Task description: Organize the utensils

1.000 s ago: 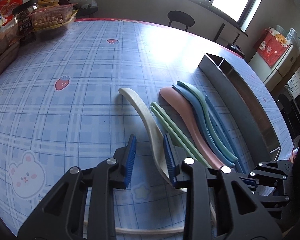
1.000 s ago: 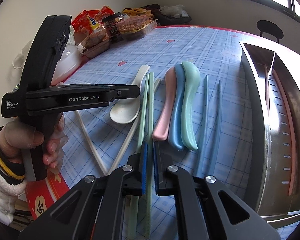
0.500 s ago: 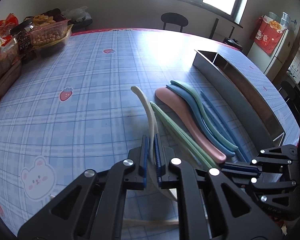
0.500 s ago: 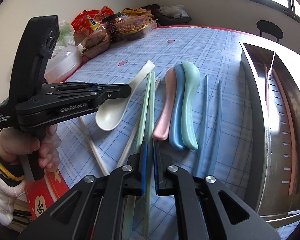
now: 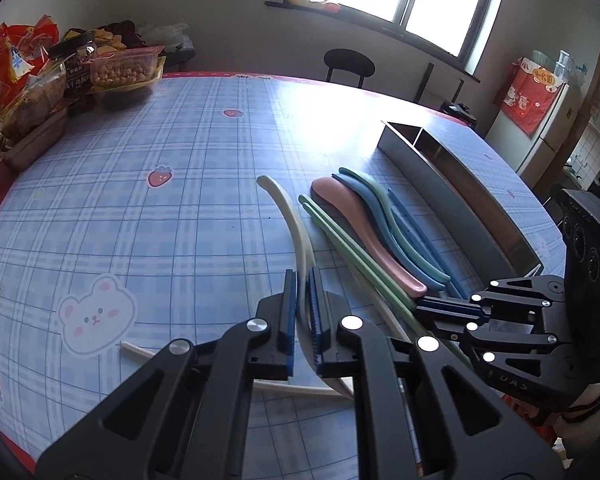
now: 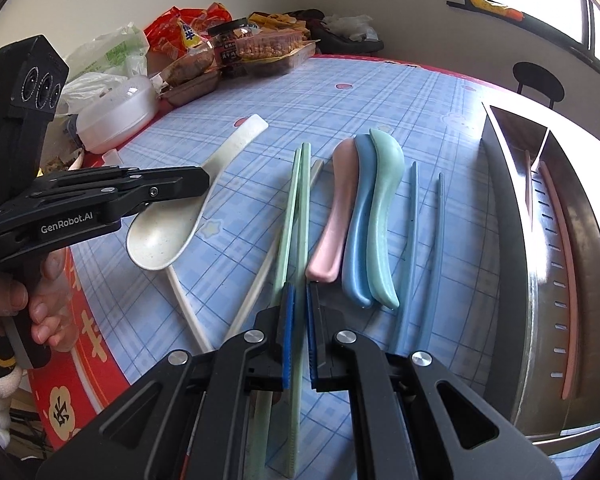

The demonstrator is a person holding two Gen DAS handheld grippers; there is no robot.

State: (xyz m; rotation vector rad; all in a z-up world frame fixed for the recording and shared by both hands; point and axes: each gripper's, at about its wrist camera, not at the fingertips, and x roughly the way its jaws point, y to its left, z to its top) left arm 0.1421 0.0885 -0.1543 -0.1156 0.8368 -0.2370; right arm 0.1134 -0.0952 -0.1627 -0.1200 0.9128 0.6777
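My left gripper [image 5: 301, 280] is shut on the white spoon [image 5: 290, 216] and holds it off the table; the spoon's bowl shows in the right wrist view [image 6: 160, 246]. My right gripper [image 6: 299, 294] is shut on the green chopsticks [image 6: 296, 204], their far ends resting on the cloth. Pink [image 6: 332, 208], blue [image 6: 358, 220] and teal [image 6: 384, 208] spoons lie side by side, with blue chopsticks [image 6: 424, 248] to their right. The steel organizer tray [image 6: 540, 272] holds pink chopsticks [image 6: 568, 264].
White chopsticks [image 6: 184, 300] lie near the table's front edge. Snack packets and a jar [image 6: 236, 48] crowd the far left corner, with a white lidded bowl [image 6: 116, 116] beside them. A black stool [image 5: 350, 64] stands beyond the table.
My left gripper shut on the white spoon's handle and lifted it, tipping the spoon onto its edge. My right gripper stayed shut on the green chopsticks and raised their near ends slightly.
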